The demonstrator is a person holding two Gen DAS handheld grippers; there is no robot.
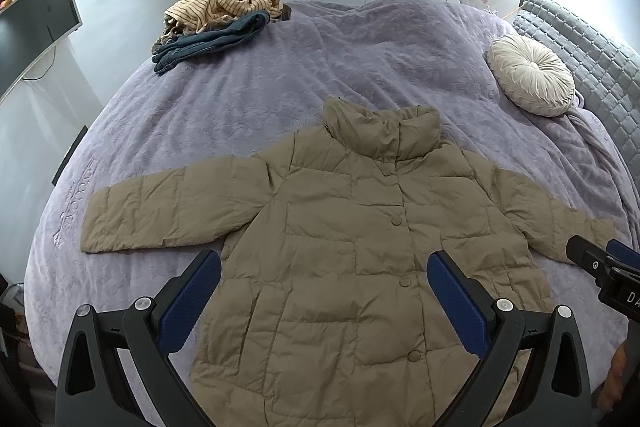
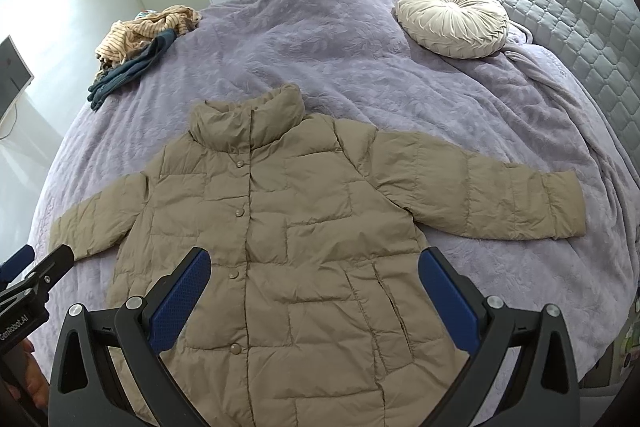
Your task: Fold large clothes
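Purple bedspread (image 1: 280, 75) is carrying a flat, soft, puffy, likely slippery jacket (image 1: 360, 247); left claw (image 1: 324, 291) and right claw (image 2: 314, 287) are hovering spread, cuffs looking graspable

Left tongs (image 1: 324, 267) and right tongs (image 2: 314, 265) hover side by side, both spread wide.

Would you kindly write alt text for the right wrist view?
A tan puffer jacket lies flat, buttoned, sleeves spread, on a purple bedspread, seen between the open right gripper. A round cream cushion and a clothes pile lie beyond.
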